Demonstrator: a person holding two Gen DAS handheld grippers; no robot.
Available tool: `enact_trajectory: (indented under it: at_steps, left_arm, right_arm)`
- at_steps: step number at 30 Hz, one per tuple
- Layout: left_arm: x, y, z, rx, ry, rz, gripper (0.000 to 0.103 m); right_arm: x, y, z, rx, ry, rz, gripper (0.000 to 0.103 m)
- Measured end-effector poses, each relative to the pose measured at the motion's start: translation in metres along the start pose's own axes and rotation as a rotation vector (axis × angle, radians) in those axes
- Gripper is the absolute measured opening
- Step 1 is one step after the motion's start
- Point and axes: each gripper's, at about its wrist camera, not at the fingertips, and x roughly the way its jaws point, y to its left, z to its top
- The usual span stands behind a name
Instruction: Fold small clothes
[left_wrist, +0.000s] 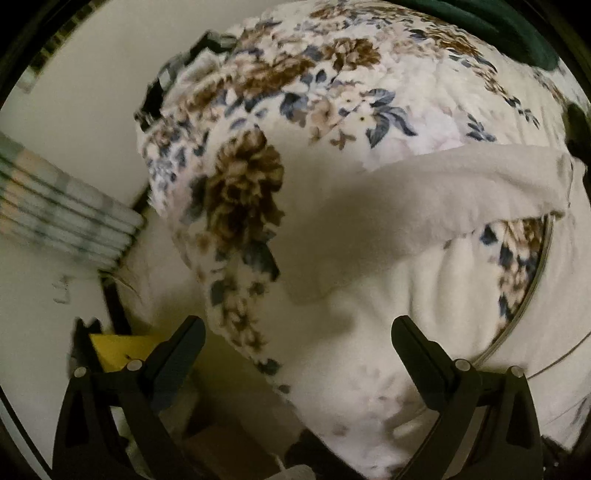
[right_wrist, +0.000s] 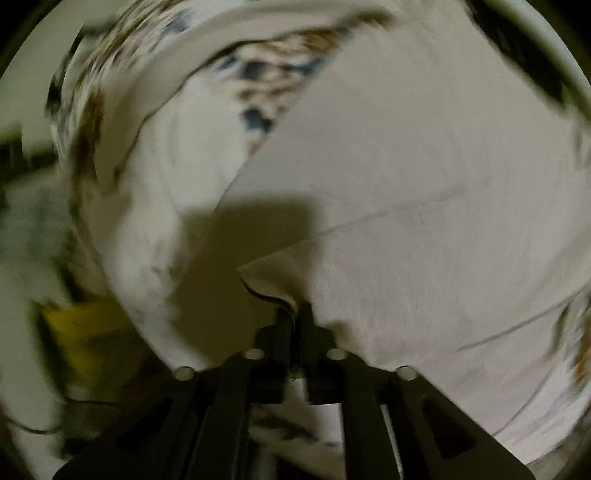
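Observation:
A plain white garment (left_wrist: 424, 192) lies partly lifted over a floral blanket (left_wrist: 332, 74) that covers the work surface. In the right wrist view the same white garment (right_wrist: 424, 166) fills most of the frame, and my right gripper (right_wrist: 295, 312) is shut on a corner of it, holding the cloth up. My left gripper (left_wrist: 297, 332) is open and empty, its fingers hovering just above the blanket's near edge, below the garment.
A stack of folded plaid cloths (left_wrist: 62, 218) sits at the left on a white surface. A yellow object (left_wrist: 118, 349) lies near the left finger and shows blurred in the right wrist view (right_wrist: 81, 332). A dark green cloth (left_wrist: 509, 29) is at the top right.

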Motion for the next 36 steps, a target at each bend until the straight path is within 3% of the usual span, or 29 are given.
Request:
enact_trajectory:
  at_steps: [1,2,4,7,11,14,20,21,22,23,24,25,26,30,36]
  left_arm:
    - [0.004,0.004,0.004,-0.023,0.016,-0.04,0.103]
    - [0.009,0.008,0.007,-0.048,0.036,-0.082,0.103]
    - [0.023,0.018,0.016,-0.11,0.082,-0.168,0.103]
    - [0.054,0.031,0.027,-0.194,0.156,-0.278,0.103]
    - [0.104,0.051,0.03,-0.324,0.269,-0.363,0.101]
    - [0.132,0.065,0.028,-0.382,0.295,-0.361,0.101]
    - [0.15,0.063,0.037,-0.355,0.229,-0.323,0.101]
    - [0.148,0.059,0.039,-0.332,0.208,-0.308,0.097]
    - [0.144,0.056,0.041,-0.309,0.186,-0.29,0.084]
    - [0.14,0.052,0.042,-0.278,0.164,-0.266,0.064]
    - [0.135,0.047,0.044,-0.236,0.139,-0.237,0.051]
    - [0.131,0.043,0.044,-0.209,0.122,-0.225,0.02]
    - [0.127,0.04,0.044,-0.188,0.107,-0.23,0.004]
    - [0.097,0.029,0.042,-0.128,0.032,-0.224,0.003]
    - [0.005,-0.002,0.028,0.02,-0.14,-0.271,0.003]
  right_arm:
    - [-0.004,-0.013,0.0,0.052,0.008,0.057,0.056]
    - [-0.011,-0.027,-0.002,0.117,0.002,0.111,0.062]
    - [-0.027,-0.054,-0.007,0.212,-0.03,0.159,0.063]
    - [-0.041,-0.088,-0.019,0.329,-0.06,0.143,0.063]
    - [-0.055,-0.136,-0.028,0.494,-0.087,0.11,0.063]
    - [-0.075,-0.182,-0.023,0.59,-0.092,0.096,0.063]
    - [-0.074,-0.192,-0.003,0.647,-0.077,0.062,0.063]
    - [-0.071,-0.188,-0.001,0.647,-0.073,0.055,0.063]
    - [-0.07,-0.186,-0.002,0.651,-0.07,0.05,0.063]
    - [-0.066,-0.175,0.005,0.654,-0.068,0.045,0.063]
    - [-0.062,-0.166,0.008,0.656,-0.065,0.039,0.063]
    - [-0.062,-0.163,0.008,0.656,-0.062,0.032,0.063]
    - [-0.063,-0.16,0.008,0.656,-0.063,0.028,0.063]
    - [-0.055,-0.138,0.016,0.64,-0.074,0.015,0.063]
    - [-0.069,-0.143,0.002,0.638,-0.104,0.0,0.063]
